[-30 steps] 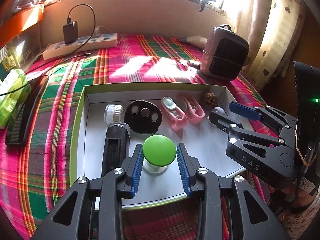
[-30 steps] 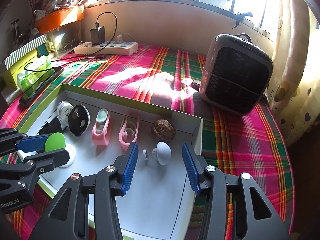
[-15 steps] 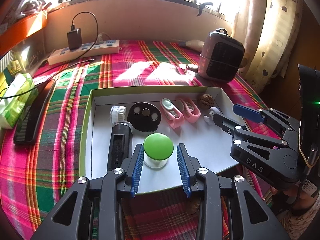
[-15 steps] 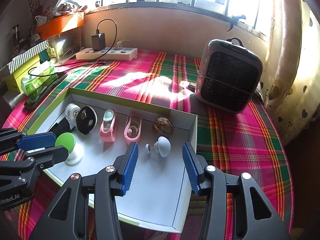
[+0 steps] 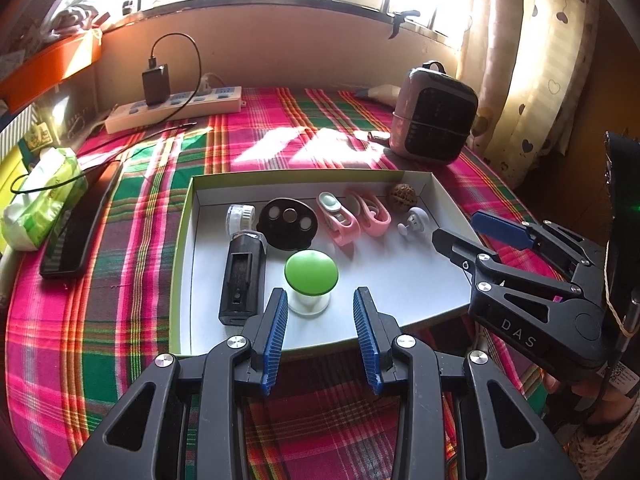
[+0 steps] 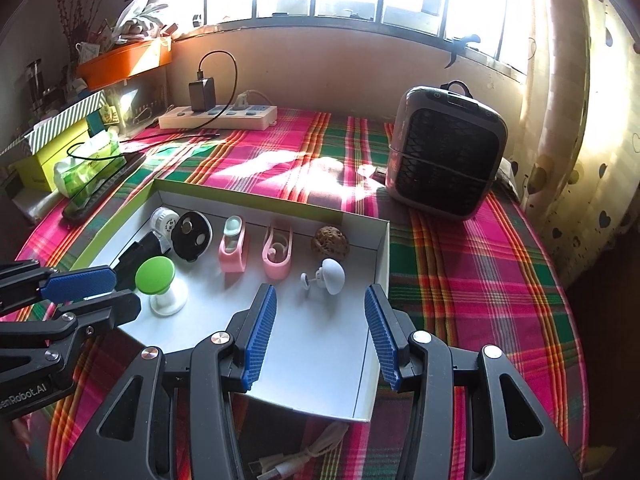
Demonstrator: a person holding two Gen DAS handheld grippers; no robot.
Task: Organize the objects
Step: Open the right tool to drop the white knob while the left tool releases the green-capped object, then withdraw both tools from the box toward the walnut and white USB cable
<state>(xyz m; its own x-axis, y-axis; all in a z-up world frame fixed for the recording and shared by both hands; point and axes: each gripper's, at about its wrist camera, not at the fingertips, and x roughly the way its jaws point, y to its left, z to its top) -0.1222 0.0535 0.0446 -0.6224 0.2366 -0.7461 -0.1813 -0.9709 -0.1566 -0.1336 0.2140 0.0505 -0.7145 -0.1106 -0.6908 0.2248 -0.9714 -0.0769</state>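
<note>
Left wrist view, green-capped knob (image 5: pixel 311 272) on white base, possibly plastic, both jaws apart

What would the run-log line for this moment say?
left hand-held gripper: open, empty | right hand-held gripper: open, empty | green-capped piece: upright in tray | white knob: on its side in tray

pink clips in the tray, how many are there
2. Both lie side by side in the back row of the tray: one pink clip with a pale oval pad, right of the black disc, and the other pink clip next to the walnut. None seem hidden.
</note>
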